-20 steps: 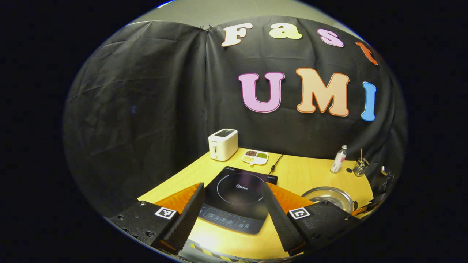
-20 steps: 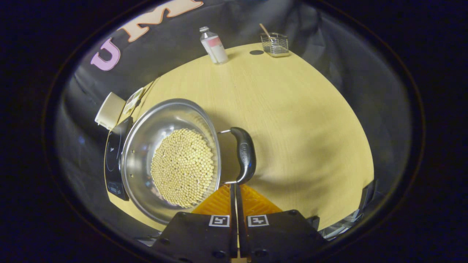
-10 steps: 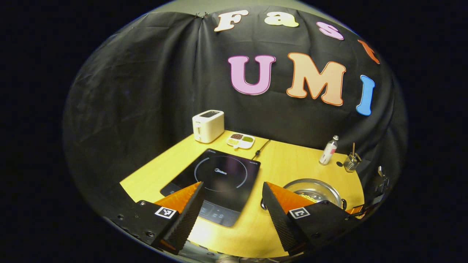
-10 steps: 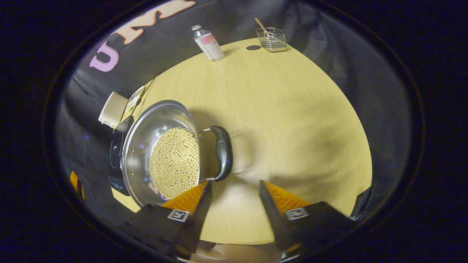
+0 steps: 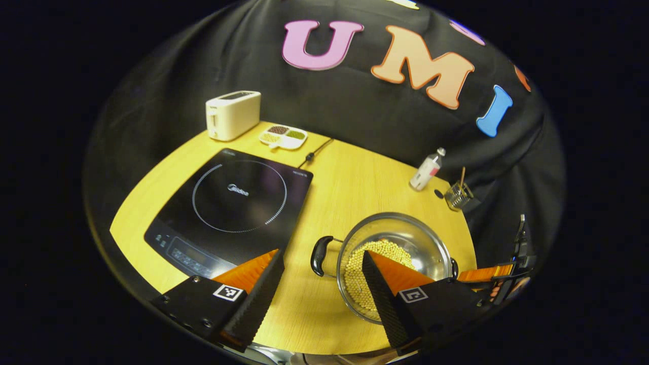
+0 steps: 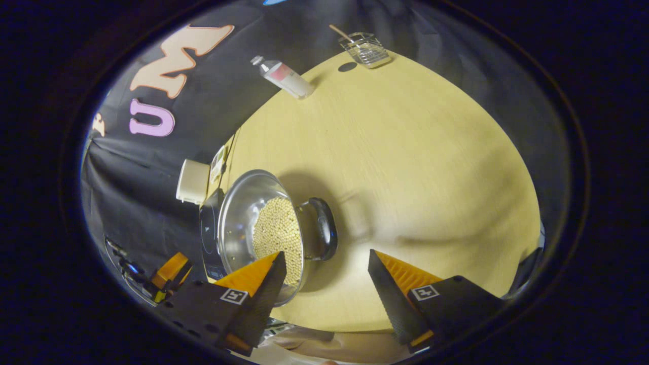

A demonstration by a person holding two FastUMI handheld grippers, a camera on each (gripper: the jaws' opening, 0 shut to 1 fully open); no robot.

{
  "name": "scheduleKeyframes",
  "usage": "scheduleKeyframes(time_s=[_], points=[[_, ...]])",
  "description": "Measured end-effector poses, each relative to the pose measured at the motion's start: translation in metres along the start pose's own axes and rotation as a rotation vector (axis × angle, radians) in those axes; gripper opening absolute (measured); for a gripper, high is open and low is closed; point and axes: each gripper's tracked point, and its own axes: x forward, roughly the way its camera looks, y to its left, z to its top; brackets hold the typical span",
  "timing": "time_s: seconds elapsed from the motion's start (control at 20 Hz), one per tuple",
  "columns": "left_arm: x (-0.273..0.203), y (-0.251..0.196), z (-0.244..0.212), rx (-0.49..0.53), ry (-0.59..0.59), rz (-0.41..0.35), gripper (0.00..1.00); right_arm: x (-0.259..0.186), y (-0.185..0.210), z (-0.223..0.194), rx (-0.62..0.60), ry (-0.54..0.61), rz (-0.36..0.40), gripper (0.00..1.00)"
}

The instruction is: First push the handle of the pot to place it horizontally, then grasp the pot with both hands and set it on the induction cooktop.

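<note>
Above the table (image 5: 350, 177), both grippers, left (image 5: 322, 284) and right (image 6: 327, 284), wide open and empty, near the pot (image 5: 395, 253) of beans.

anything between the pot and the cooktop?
Nothing visible. In the left gripper view, bare table lies between the pot and the cooktop. The toaster, dish and bottle stand at the back, off that path.

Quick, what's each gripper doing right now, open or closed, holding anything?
Left gripper: open, holding nothing, above the pot.
Right gripper: open, holding nothing.
</note>
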Motion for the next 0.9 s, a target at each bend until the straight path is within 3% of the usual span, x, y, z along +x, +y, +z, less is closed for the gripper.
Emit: scheduleKeyframes(time_s=[0.05, 0.1, 0.25, 0.55, 0.6, 0.7, 0.75, 0.9], points=[[0.011, 0.0, -0.006, 0.005, 0.038, -0.009, 1.0, 0.002, 0.001, 0.001, -0.006, 0.014, 0.012, 1.0], [0.02, 0.002, -0.014, 0.012, 0.082, -0.014, 0.95, 0.006, 0.003, 0.002, -0.005, 0.021, 0.025, 0.93], [0.042, 0.01, -0.028, 0.026, 0.181, -0.014, 0.96, 0.018, 0.006, 0.008, 0.008, 0.043, 0.041, 0.93], [0.067, 0.003, -0.04, 0.075, 0.335, -0.086, 0.95, 0.04, 0.009, 0.002, -0.014, 0.141, 0.067, 0.89], [0.071, 0.0, -0.043, 0.084, 0.36, -0.09, 0.95, 0.042, 0.009, -0.001, -0.021, 0.154, 0.072, 0.98], [0.08, -0.001, -0.045, 0.097, 0.395, -0.095, 0.94, 0.048, 0.012, -0.002, -0.043, 0.17, 0.081, 0.98], [0.084, -0.001, -0.047, 0.104, 0.41, -0.093, 0.99, 0.049, 0.01, -0.002, -0.052, 0.172, 0.077, 0.87], [0.092, 0.0, -0.054, 0.109, 0.464, -0.084, 0.88, 0.059, 0.009, -0.005, -0.067, 0.199, 0.077, 0.87]])
